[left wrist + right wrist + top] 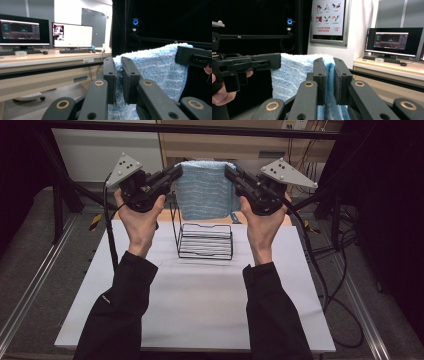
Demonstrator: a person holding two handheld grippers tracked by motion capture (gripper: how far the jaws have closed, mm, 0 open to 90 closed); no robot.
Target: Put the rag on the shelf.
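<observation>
High view: you hold blue towel [204,190] stretched in air above wire rack [205,241] near bench [200,305] far edge. Left gripper [174,171] and right gripper [230,172] each clenched on top corner. Risk: thin edge bite, pull apart and corner slips

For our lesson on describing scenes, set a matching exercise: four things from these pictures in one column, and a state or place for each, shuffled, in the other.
Things:
1. towel
2. wire rack
3. left gripper
4. table

States or places:
A. stands on the table
B. white, under the rack
C. shut on a top corner of the towel
D. blue, hangs between both grippers

Pairs: 1-D, 2-A, 3-C, 4-B
</observation>
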